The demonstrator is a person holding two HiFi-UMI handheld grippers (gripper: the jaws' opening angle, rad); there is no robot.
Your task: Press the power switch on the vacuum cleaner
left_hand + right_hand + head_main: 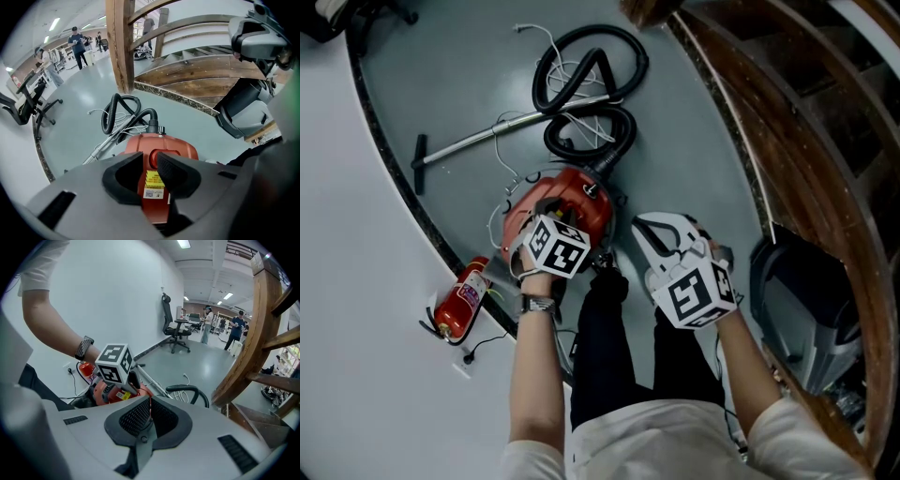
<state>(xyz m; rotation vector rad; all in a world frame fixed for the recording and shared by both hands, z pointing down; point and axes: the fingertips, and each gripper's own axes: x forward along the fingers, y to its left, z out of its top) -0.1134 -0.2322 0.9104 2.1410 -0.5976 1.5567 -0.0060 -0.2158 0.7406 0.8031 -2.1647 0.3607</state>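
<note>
A red canister vacuum cleaner (572,199) sits on the grey floor, with its black hose (591,84) coiled beyond it and a metal wand (487,136) lying to the left. My left gripper (553,223) hovers over the vacuum's near end. In the left gripper view its jaws (151,161) stand slightly apart with nothing between them, framing a yellow label (153,179) and a round red button (165,153) on the top. My right gripper (649,230) hangs to the vacuum's right, its pads (149,414) closed together and empty. From there the vacuum (105,392) shows behind the left marker cube (114,363).
A red fire extinguisher (461,298) lies by the white wall at the left. A wooden staircase (787,141) runs along the right, with a grey machine (806,309) below it. The person's legs (609,347) are near the vacuum. An office chair (174,329) and people stand far off.
</note>
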